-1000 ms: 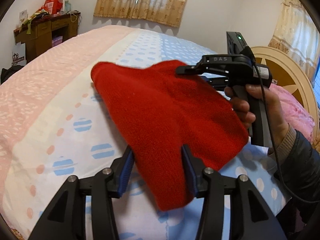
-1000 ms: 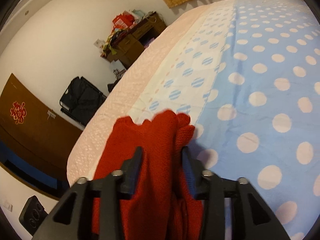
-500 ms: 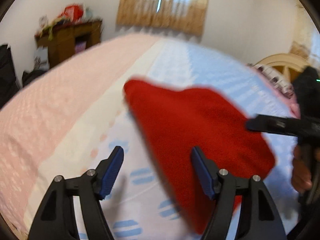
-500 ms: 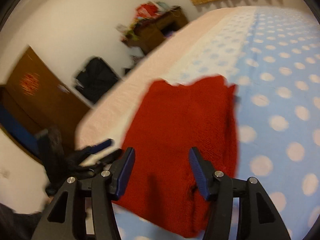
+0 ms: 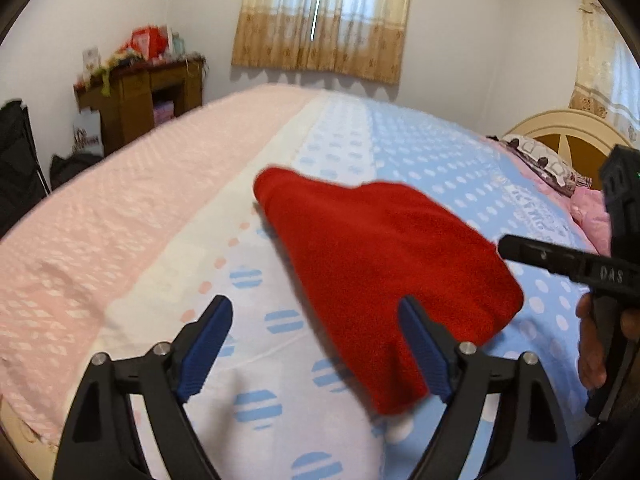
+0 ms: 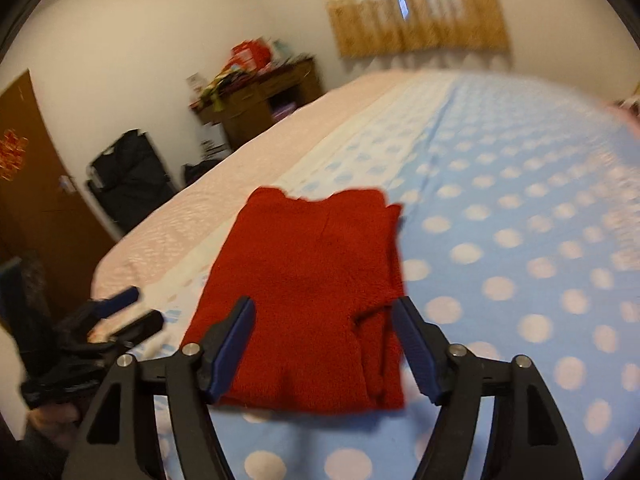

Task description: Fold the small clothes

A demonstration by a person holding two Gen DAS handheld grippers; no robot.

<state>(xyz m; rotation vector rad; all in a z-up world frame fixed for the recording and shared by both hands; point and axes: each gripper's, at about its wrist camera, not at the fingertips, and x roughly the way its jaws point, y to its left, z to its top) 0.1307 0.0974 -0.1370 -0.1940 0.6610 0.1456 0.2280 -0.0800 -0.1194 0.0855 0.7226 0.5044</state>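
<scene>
A folded red knitted garment (image 5: 384, 264) lies flat on the bed; it also shows in the right wrist view (image 6: 308, 292). My left gripper (image 5: 316, 340) is open and empty, drawn back from the garment's near edge. My right gripper (image 6: 324, 340) is open and empty, just short of the garment's near edge. The right gripper also shows at the right of the left wrist view (image 5: 560, 260), clear of the garment. The left gripper shows at the lower left of the right wrist view (image 6: 128, 312).
The bed (image 5: 132, 216) has a pink, white and blue dotted cover. A wooden cabinet (image 5: 140, 96) with clutter on top stands by the far wall. A black bag (image 6: 128, 176) and a brown door (image 6: 36, 208) are beside the bed. A headboard (image 5: 560, 136) and pillows are at the right.
Both grippers have opened and let go of the red garment, which now lies folded on the bed. Both have drawn back from it.
</scene>
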